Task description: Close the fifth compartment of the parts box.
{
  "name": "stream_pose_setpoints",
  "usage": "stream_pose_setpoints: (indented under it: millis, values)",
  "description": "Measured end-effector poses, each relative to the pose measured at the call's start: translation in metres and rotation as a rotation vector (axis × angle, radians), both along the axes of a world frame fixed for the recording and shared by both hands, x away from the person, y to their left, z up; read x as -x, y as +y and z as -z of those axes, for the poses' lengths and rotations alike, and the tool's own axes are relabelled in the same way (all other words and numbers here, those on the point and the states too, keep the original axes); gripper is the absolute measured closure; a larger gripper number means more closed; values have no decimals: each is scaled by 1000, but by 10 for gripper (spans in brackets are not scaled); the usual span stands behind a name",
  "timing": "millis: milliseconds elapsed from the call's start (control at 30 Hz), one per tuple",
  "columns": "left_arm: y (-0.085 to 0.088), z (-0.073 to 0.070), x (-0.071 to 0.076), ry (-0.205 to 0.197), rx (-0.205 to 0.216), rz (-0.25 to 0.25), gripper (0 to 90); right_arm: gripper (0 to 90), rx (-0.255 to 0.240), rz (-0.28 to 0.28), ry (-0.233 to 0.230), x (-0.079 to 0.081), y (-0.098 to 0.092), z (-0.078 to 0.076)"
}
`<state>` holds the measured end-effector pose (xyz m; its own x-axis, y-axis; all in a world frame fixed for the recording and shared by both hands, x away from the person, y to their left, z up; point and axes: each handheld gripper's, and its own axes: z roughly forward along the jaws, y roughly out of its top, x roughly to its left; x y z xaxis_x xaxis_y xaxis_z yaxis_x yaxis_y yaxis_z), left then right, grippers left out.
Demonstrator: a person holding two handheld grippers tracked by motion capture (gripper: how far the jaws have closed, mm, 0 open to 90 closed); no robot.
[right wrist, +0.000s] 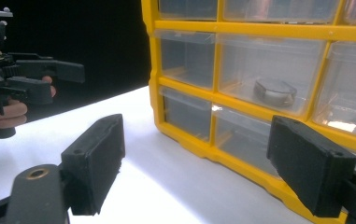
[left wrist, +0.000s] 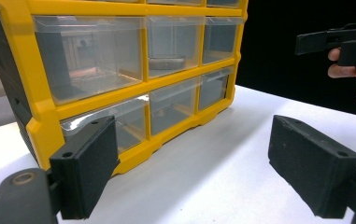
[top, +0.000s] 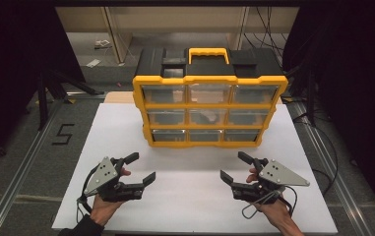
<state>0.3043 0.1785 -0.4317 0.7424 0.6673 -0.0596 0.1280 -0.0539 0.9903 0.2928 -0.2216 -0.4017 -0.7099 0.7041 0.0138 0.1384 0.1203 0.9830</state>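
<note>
Left tool (top: 139,168): jaws spread wide, holding nothing, touching nothing; its pads (left wrist: 89,163) hang just above the white desk (top: 190,196). Right tool (top: 234,168): jaws likewise wide apart and empty, pads (right wrist: 309,163) clear of the desk. A hand (top: 107,206) grips each tool from behind.

Organizer (top: 209,101): stands upright on the desk ahead of both tools, between their lines of reach and apart from each. Yellow frame, black top and sides, yellow carry handle (top: 209,53) on top. Nine clear drawers in three rows of three, all seated flush. The centre drawer (right wrist: 264,74) contains a dark, round, flat item (right wrist: 274,91); its identity cannot be determined. In the left gripper view the organizer's near lower corner sits just beyond the left-hand jaw.
</note>
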Motion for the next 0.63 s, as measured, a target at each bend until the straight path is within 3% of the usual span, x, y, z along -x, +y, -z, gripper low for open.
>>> stream_pose_setpoints:
  millis: [633]
  values:
    - [0, 0, 0, -1, -1, -2, 158, 200, -1, -4, 0, 2, 0, 0]
